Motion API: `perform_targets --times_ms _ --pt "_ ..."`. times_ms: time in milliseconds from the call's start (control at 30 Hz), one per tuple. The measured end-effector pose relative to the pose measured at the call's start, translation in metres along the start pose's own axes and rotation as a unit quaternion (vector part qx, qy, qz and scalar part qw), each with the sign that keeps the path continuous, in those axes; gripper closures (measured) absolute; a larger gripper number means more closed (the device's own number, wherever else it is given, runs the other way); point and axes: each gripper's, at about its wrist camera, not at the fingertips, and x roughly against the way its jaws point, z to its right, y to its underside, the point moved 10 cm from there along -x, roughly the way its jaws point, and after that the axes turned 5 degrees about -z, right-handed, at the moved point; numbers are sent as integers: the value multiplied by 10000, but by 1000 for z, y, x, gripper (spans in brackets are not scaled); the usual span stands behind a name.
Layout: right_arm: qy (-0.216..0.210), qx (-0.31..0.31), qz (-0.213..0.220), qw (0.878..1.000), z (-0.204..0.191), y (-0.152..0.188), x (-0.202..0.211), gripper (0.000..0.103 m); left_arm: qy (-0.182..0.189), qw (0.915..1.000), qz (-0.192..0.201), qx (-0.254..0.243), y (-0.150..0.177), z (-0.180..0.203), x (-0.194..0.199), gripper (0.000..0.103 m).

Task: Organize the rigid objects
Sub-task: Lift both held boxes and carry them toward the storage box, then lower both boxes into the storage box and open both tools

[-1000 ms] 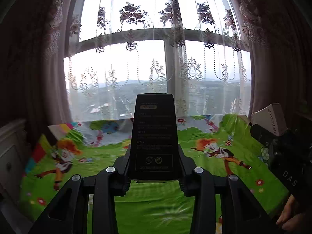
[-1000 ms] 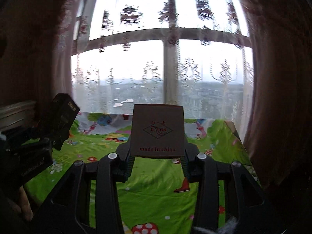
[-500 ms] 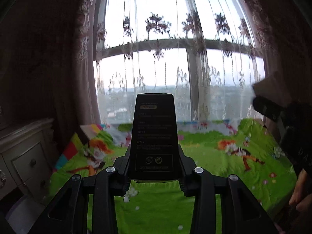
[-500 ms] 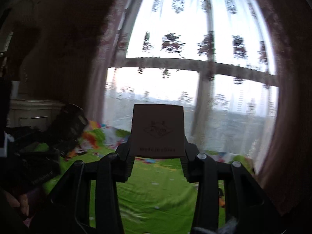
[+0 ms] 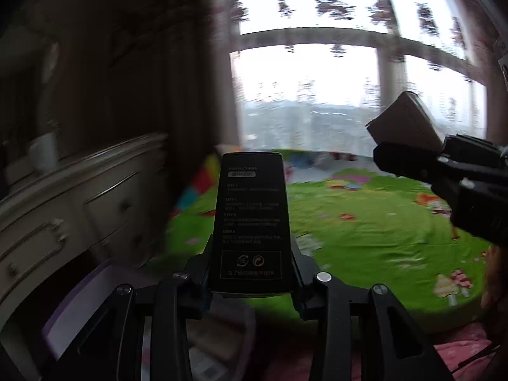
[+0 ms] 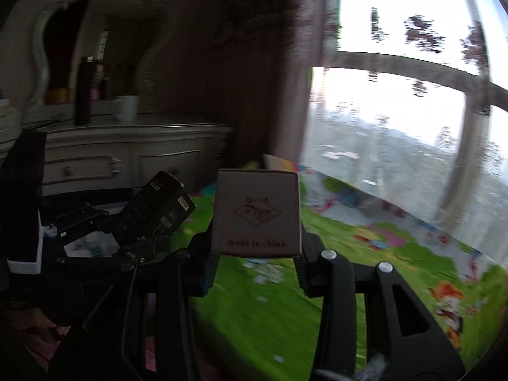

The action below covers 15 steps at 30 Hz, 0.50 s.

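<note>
My left gripper point(image 5: 250, 281) is clamped on a tall black rectangular box with pale printed instructions point(image 5: 250, 222), held upright above the bright green cartoon-print mat point(image 5: 365, 231). My right gripper point(image 6: 255, 262) is clamped on a squat brown cardboard box stamped "made in china" point(image 6: 256, 214), also off the mat. Left of both stands a cream dresser with drawers point(image 6: 127, 155); a pale mug point(image 6: 127, 108), I think, sits on it, blurred.

A mug point(image 6: 126, 108) stands on the dresser point(image 6: 133, 155), left of the window point(image 6: 397, 101).
</note>
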Motion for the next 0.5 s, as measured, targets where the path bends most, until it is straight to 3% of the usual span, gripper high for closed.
perform_targets --times_ms 200,500 --pt "-902 355 -437 9943 -64 -3 -40 58 -538 9969 -418 391 35 -64 2 63" --pt "-1734 801 -1378 9719 -130 27 -79 58 -680 9864 -1229 851 75 -104 -14 63"
